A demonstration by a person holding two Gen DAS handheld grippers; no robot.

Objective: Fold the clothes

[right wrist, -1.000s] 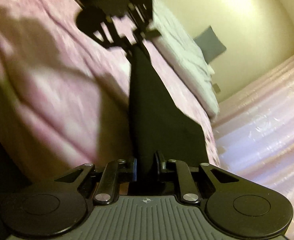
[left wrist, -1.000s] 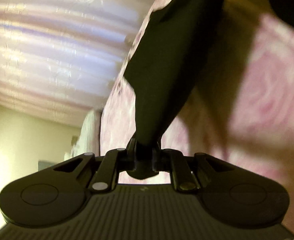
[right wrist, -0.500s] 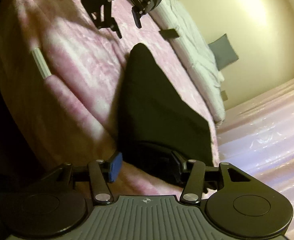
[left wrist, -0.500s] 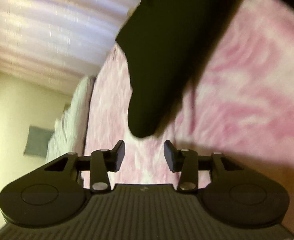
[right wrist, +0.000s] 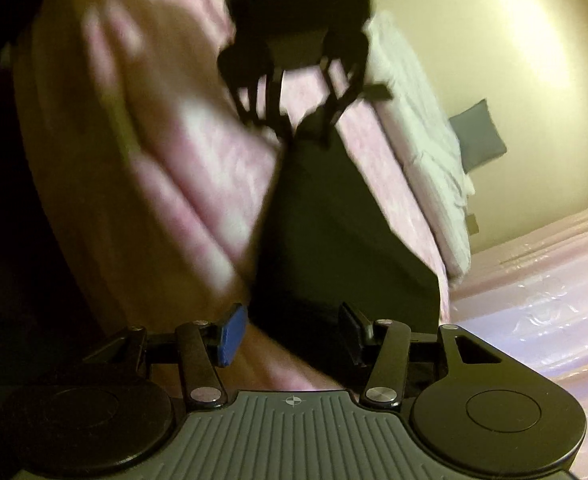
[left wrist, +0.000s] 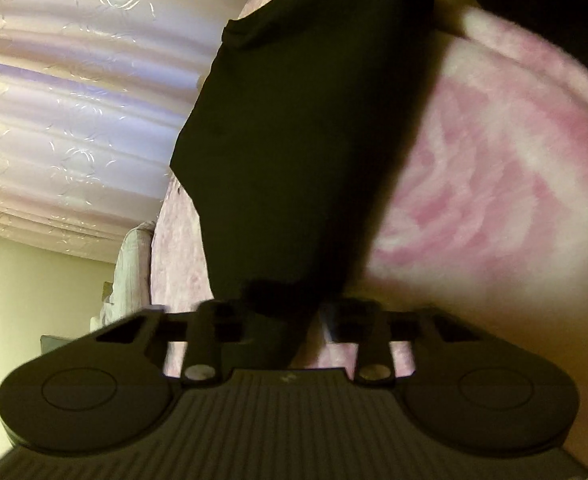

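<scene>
Left wrist view: sits on the left gripper (left wrist: 277,316), low and close over the pink bedspread (left wrist: 494,184), looking along its fingers at the black garment (left wrist: 294,140); pleated curtain (left wrist: 73,100) on the left, pale wall beyond
Right wrist view: sits on the right gripper (right wrist: 291,336), just as low, facing the opposite way along the same garment (right wrist: 334,248); the left gripper (right wrist: 298,92) shows at the far end, curtain (right wrist: 554,320) on the right
Shared: garment, bedspread (right wrist: 197,168), curtain, white bedding (right wrist: 422,160) and grey pillow (right wrist: 478,132) by the wall
</scene>
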